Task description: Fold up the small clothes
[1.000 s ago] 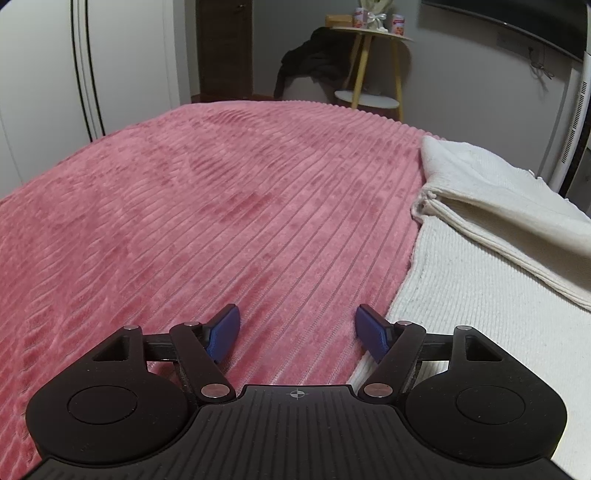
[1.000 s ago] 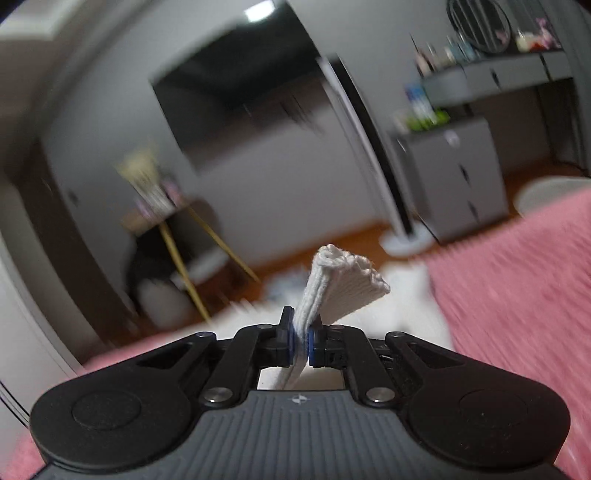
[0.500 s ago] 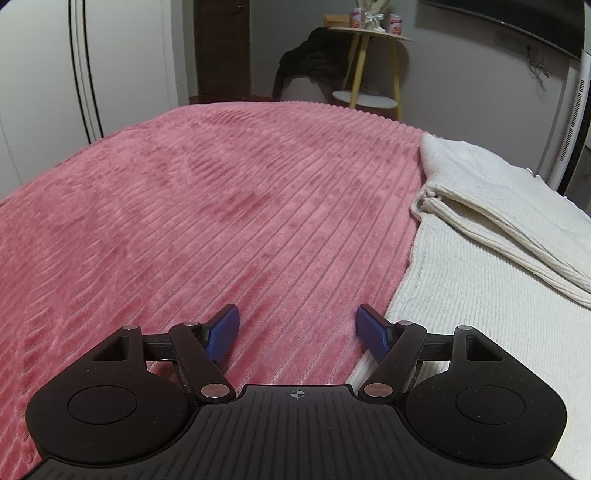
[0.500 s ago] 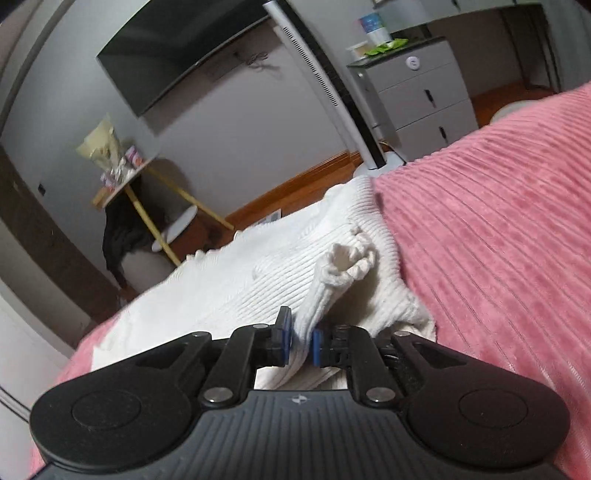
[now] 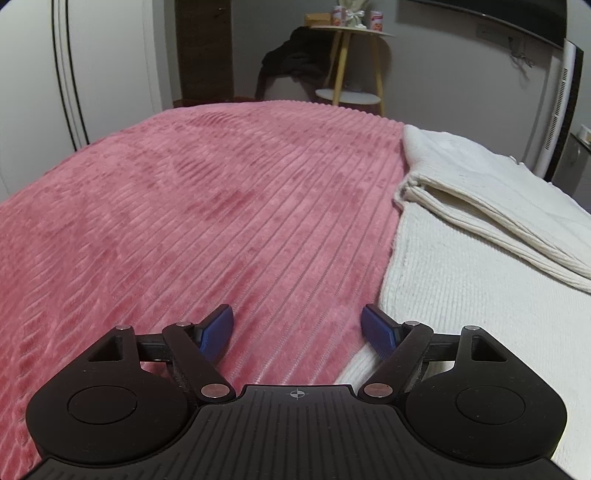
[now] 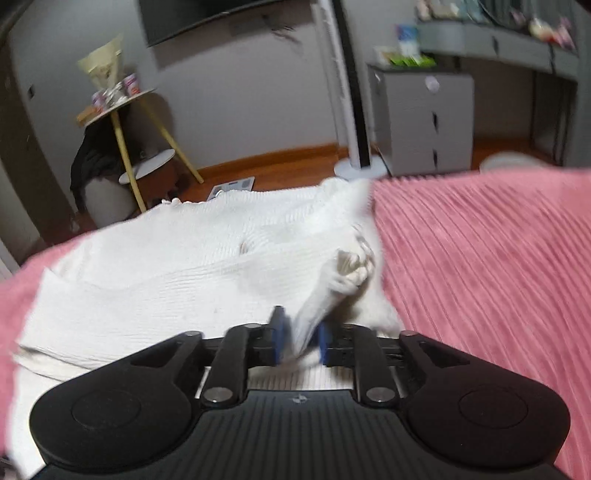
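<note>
On the pink ribbed bedspread (image 5: 221, 206), your white knitted garment (image 6: 177, 273) lies spread out, its near sleeve folded across the body. A second ago your right gripper (image 6: 298, 338) held the cuff (image 6: 351, 269) high in the air, pinched tight between its blue pads (image 6: 277, 332); half a second ago it had come down over the garment with the grip unchanged. Now its jaws have just been opening: a narrow gap shows beside the left pad, and the sleeve fabric stands loosely between the pads, leaning toward the right one rather than being squeezed. The right view is blurred, so whether the cloth touches that pad cannot be told.

Your left gripper (image 5: 297, 326) sits where it was, over the line where the garment's edge meets the bedspread. Its jaws stand wide apart, a little wider than before, with nothing between them; the right pad hangs over white knit (image 5: 461, 295), the left over pink.

No writing can be read: the tins on the yellow-legged side table (image 5: 351, 33) carry labels too small to make out.
</note>
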### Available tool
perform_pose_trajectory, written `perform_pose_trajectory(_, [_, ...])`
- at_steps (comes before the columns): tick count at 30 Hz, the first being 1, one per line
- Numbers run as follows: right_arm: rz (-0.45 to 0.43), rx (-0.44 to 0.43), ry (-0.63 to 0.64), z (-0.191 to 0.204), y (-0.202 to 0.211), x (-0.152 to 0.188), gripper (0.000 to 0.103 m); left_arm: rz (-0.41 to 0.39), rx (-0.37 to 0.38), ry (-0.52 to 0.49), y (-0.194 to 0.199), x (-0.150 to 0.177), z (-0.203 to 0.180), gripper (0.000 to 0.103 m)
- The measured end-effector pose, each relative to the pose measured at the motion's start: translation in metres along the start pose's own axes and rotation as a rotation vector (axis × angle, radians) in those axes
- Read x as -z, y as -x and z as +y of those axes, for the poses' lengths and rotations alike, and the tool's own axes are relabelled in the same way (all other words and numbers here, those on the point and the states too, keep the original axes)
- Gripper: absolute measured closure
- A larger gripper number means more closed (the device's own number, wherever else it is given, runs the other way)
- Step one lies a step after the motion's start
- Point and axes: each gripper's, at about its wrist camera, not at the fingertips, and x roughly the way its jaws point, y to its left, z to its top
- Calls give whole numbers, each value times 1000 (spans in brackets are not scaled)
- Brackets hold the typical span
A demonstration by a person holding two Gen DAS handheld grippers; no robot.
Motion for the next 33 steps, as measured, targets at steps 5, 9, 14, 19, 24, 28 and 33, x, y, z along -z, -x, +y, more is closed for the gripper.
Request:
perform_pose_trajectory(5, [99,-9,67,-18,64,38,75,-4,24,-46,11,3,-7,21])
perform_pose_trajectory(9, [173,22,70,-40,110,72,70,8,40,-50,24,5,-8,21])
perform_pose_trajectory(14, [286,13,16,-60,134,101,70,-8,63,-62,44,10,-10,20])
perform_pose_trajectory(19, [362,-32,7,-60,141,116,70,-48,76,-112,64,17,-16,20])
perform_pose_trajectory(24, [388,-47,5,-61,143,121,81,-71,74,-160,73,23,-22,20])
perform_pose_trajectory(28, [394,-77,23,-61,148,122,92,-61,71,-172,71,24,-23,20])
perform_pose_trajectory(33, [432,-69,18,-62,142,124,89,-35,67,-156,66,23,-20,20])
